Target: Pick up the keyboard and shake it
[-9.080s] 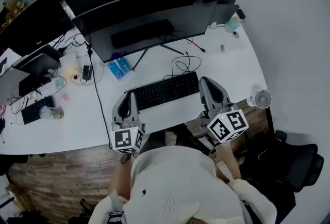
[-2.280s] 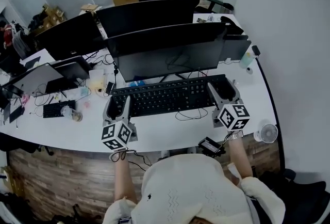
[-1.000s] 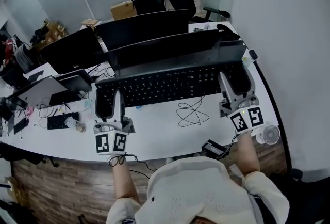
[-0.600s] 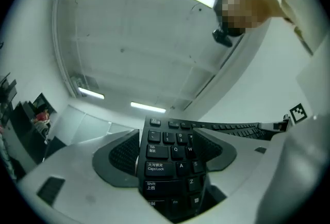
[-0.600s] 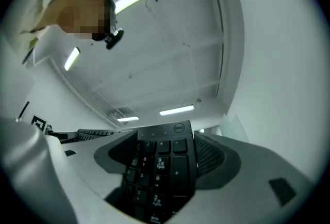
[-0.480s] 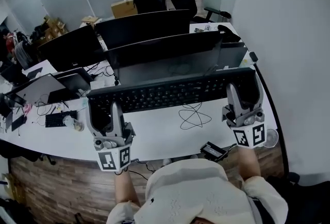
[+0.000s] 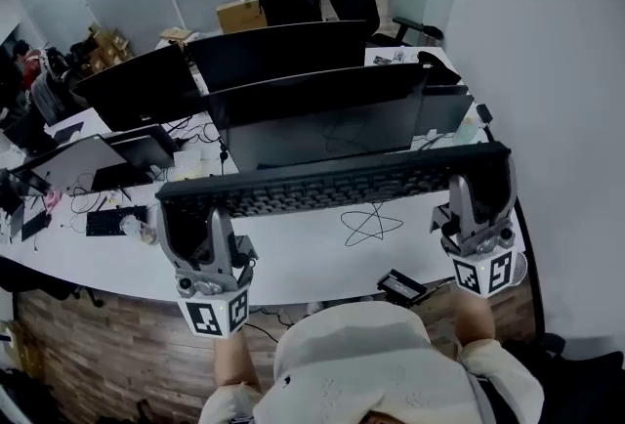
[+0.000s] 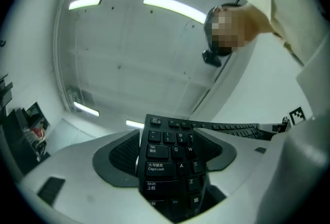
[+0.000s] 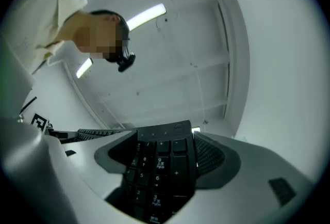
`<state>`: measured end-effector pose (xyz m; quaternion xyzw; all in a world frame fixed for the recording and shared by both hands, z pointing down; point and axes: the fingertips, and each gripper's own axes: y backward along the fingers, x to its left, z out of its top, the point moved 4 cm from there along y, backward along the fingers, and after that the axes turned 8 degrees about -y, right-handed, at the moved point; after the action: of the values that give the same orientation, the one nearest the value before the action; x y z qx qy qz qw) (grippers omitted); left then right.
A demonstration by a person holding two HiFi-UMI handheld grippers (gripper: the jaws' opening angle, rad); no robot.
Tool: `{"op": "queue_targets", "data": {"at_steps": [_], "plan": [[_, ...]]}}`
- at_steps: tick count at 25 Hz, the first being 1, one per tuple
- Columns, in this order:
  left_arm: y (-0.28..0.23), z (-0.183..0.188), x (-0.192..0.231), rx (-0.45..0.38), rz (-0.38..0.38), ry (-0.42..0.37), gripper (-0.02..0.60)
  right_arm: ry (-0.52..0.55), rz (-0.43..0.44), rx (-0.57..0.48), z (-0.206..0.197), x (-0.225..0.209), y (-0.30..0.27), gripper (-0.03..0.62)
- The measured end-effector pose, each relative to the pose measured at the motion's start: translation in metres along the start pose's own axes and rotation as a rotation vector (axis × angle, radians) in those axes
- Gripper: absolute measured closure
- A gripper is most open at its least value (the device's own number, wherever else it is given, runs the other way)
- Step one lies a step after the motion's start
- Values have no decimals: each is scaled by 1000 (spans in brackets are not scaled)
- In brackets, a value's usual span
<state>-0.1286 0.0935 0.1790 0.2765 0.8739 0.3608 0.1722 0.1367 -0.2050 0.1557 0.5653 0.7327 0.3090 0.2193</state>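
Note:
A long black keyboard [image 7: 332, 188] hangs in the air above the white desk [image 7: 322, 251], tipped up so its keys face me. My left gripper [image 7: 190, 227] is shut on its left end; the Tab and Caps Lock keys of the keyboard [image 8: 172, 161] sit between the jaws. My right gripper [image 7: 479, 202] is shut on its right end, clamping the number pad of the keyboard [image 9: 160, 166]. Both gripper views look up at the ceiling and the person's head. The keyboard's cable [image 7: 369, 222] trails in loops on the desk.
Two wide black monitors [image 7: 322, 114] stand just behind the raised keyboard. A laptop [image 7: 73, 163], a second small keyboard [image 7: 103, 220] and cables crowd the left of the desk. A small white fan [image 7: 522, 261] and a black device [image 7: 402, 286] lie near the front right edge.
Both grippers have lifted the keyboard higher and toward me, tilting its key face further up. The grippers now point upward at the ceiling.

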Motion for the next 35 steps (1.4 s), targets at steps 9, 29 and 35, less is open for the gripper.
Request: {"op": "queue_targets", "data": {"at_steps": [9,29,35], "plan": [[-30,25,5,-9,26,14,281,-21,20,72,35,-8,-43,272],[-82,-80,61,357,51,135,281,-134,-96,455,-80,-33,-126,272],[-80,-137,64,472,32,161,281,-163,-133,556,-134,-51,-124,273]]}}
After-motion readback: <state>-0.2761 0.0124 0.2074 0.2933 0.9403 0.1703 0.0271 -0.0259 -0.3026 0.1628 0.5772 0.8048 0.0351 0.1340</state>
